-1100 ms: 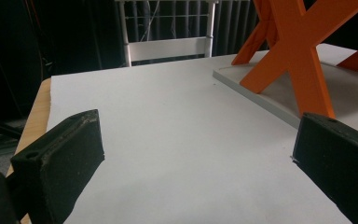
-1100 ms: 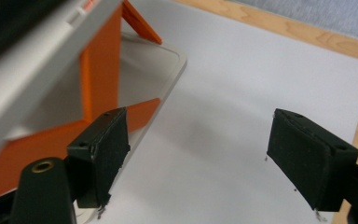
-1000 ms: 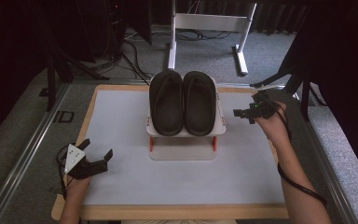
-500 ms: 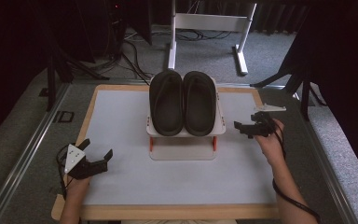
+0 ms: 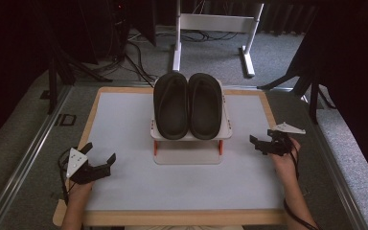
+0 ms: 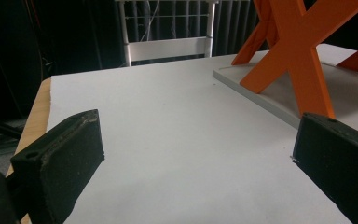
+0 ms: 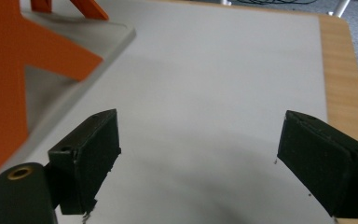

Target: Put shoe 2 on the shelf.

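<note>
Resting on rack (image 5: 190, 137), 2 slippers (image 5: 189, 105), 2 tools (image 5: 94, 164)

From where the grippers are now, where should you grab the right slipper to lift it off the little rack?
Probably the right slipper is best pinched at its outer side edge, coming in from the right with the open right gripper. The slipper lies flat, sole down, on the rack, close against the left slipper, so the inner edge leaves no room, while the outer edge is free.
</note>
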`<state>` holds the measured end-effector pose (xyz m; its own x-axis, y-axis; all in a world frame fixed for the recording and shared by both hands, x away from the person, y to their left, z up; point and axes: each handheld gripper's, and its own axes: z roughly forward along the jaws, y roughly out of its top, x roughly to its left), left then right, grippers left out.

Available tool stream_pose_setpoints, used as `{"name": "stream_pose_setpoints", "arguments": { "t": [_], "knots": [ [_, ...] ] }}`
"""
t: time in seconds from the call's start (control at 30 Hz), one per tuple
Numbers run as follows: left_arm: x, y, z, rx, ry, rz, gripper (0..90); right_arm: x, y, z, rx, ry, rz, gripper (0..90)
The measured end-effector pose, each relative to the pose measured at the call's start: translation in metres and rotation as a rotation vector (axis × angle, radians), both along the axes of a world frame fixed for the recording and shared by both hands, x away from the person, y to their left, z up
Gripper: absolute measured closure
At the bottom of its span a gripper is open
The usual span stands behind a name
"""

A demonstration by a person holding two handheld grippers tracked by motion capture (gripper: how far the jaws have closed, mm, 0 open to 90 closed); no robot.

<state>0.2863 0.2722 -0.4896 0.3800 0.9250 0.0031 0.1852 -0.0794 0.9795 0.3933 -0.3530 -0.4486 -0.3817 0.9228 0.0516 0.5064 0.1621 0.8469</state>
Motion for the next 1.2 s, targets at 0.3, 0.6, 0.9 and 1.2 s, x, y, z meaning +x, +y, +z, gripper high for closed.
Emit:
{"name": "stream_pose_setpoints", "arguments": {
  "t": [0.3, 0.6, 0.9, 1.2],
  "knots": [
    [0.000, 0.000, 0.000, -0.003, 0.000, 0.001, 1.3, -0.020, -0.011, -0.012, 0.017, -0.072, -0.010, 12.0],
    [0.000, 0.000, 0.000, -0.003, 0.000, 0.001, 1.3, -0.035, -0.022, -0.025, 0.010, -0.104, -0.050, 12.1],
    [0.000, 0.000, 0.000, 0.000, 0.000, 0.000, 1.3, -0.041, -0.021, -0.028, -0.017, -0.122, -0.074, 12.1],
    [0.000, 0.000, 0.000, 0.002, 0.001, 0.000, 1.3, -0.038, -0.016, -0.028, -0.060, -0.100, -0.055, 13.9]
  ]
}}
